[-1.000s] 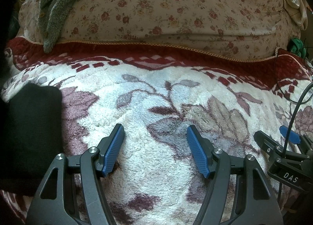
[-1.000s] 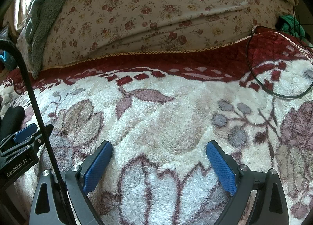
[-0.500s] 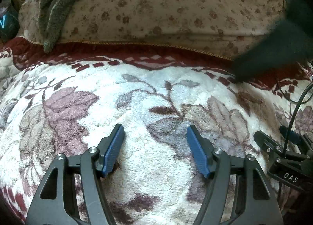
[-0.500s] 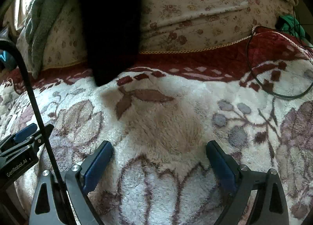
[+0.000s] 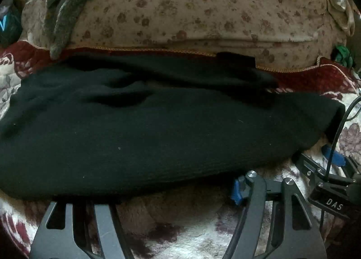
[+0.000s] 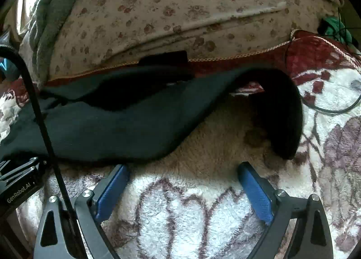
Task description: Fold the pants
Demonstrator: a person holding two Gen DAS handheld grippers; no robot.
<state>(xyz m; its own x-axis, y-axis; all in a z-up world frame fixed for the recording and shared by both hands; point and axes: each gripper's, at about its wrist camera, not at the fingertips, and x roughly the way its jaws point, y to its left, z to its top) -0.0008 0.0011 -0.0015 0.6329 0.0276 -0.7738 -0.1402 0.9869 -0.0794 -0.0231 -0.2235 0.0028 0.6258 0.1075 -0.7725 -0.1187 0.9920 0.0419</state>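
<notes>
Black pants (image 5: pixel 140 128) lie crumpled across the fluffy flowered blanket (image 5: pixel 198 232), spanning most of the left wrist view. They cover the tips of my left gripper (image 5: pixel 158 182), whose arms stand wide apart; only a bit of its right blue pad (image 5: pixel 237 191) shows. In the right wrist view the pants (image 6: pixel 117 123) lie at left and centre, with one end curled over at the right (image 6: pixel 284 114). My right gripper (image 6: pixel 182 182) is open and empty, just in front of the pants' near edge, on the blanket (image 6: pixel 191 218).
A beige flowered quilt (image 5: pixel 191 11) rises behind the pants, with a grey-green towel (image 5: pixel 67 4) on its left. A dark red border (image 6: pixel 315 53) edges the blanket. A black cable (image 6: pixel 334 110) loops at the right. The right gripper's body (image 5: pixel 331 186) shows beside my left one.
The black pants swung through the air from the left and landed on the blanket, now covering my left gripper's tips. Both grippers stayed in place and open.
</notes>
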